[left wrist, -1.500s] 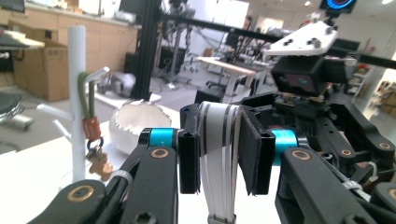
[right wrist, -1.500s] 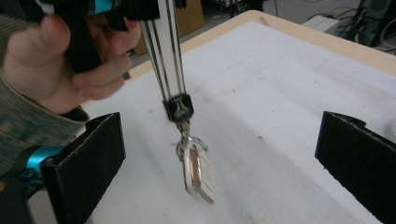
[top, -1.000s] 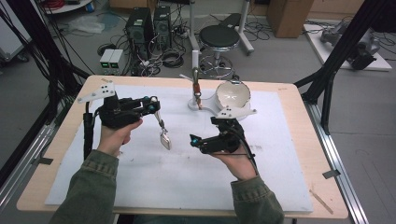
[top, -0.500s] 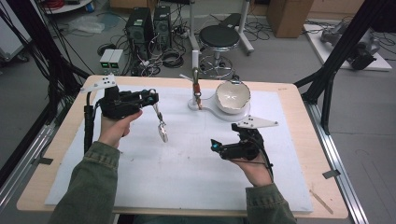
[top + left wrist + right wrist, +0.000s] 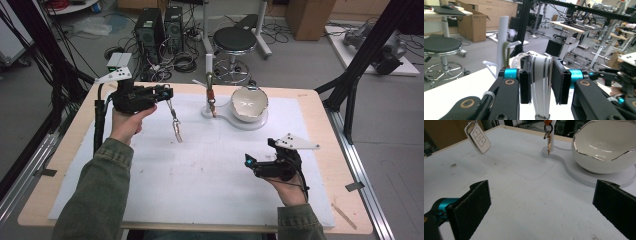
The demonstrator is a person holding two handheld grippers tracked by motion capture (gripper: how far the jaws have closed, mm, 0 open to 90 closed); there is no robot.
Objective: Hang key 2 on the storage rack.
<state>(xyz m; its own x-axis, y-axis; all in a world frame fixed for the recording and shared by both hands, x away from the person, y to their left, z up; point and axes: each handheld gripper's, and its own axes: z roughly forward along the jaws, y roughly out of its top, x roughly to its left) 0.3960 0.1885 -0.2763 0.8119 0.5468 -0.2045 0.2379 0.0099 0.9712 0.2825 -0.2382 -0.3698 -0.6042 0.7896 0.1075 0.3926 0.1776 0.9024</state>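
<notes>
My left gripper (image 5: 169, 94) is raised over the table's far left and shut on a white strap with grey stripes (image 5: 540, 75). A white key fob (image 5: 176, 132) dangles from the strap on a short chain; the same key fob (image 5: 477, 137) hangs at the upper left of the right gripper view. My right gripper (image 5: 248, 162) is low at the front right, open wide, with nothing between its jaws (image 5: 544, 205). It points toward a white bowl (image 5: 249, 102) and a white hook post (image 5: 209, 75). An orange ring with a gold pendant (image 5: 548, 142) hangs from the post.
Bowl and post stand on a flat white base (image 5: 579, 175) at the back middle of the white mat (image 5: 210, 180). The wooden table edge (image 5: 345, 165) runs along the right. A stool (image 5: 235, 40) and computers stand on the floor beyond the table.
My right gripper has drawn back toward the front right, away from the key fob. My left gripper has moved farther off, with the fob still hanging from it.
</notes>
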